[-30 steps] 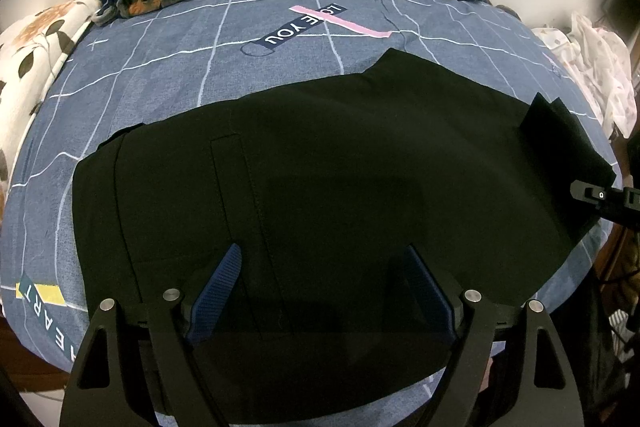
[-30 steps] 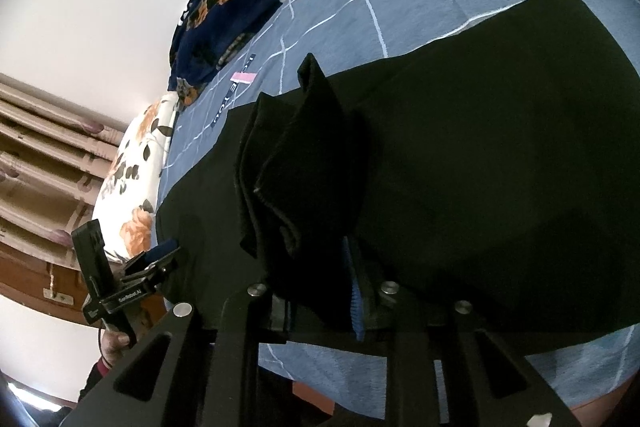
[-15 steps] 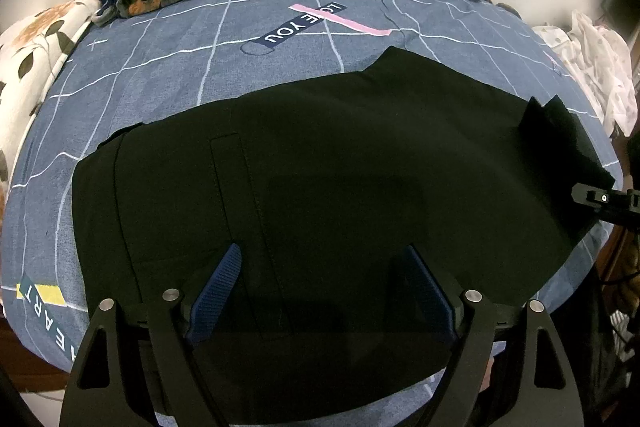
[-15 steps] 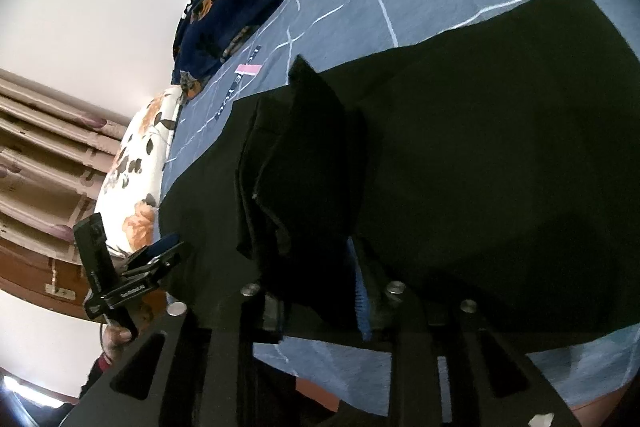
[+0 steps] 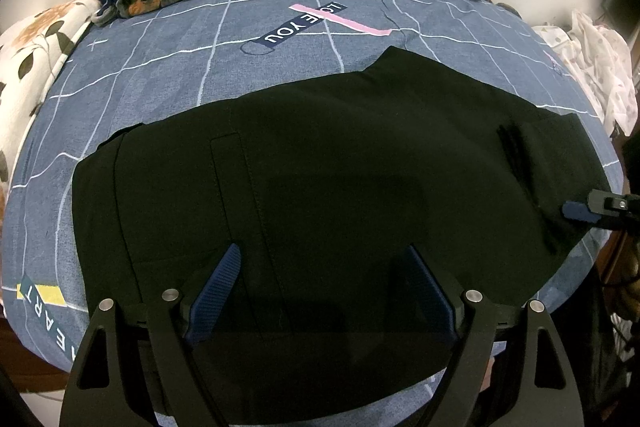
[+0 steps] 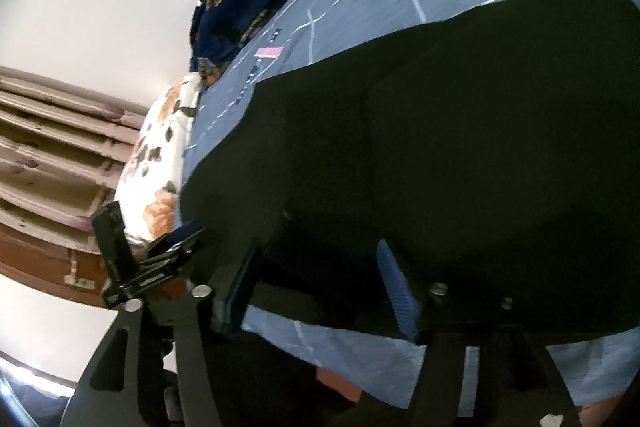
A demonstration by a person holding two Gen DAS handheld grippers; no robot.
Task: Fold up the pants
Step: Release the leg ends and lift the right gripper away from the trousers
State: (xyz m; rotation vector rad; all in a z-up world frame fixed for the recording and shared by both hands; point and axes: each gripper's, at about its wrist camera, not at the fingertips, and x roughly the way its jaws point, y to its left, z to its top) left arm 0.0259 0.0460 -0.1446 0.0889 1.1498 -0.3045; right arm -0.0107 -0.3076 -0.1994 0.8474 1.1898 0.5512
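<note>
left wrist view: black pants point(image 5: 328, 187) are lying flat across the blue bedsheet point(image 5: 168, 67) | left gripper point(image 5: 320, 291) is hanging released over them | right gripper point(image 6: 316, 283), at 3 o'clock, has just been opening, nothing pinched | soft, floppy, light, probably grab both hem corners
</note>
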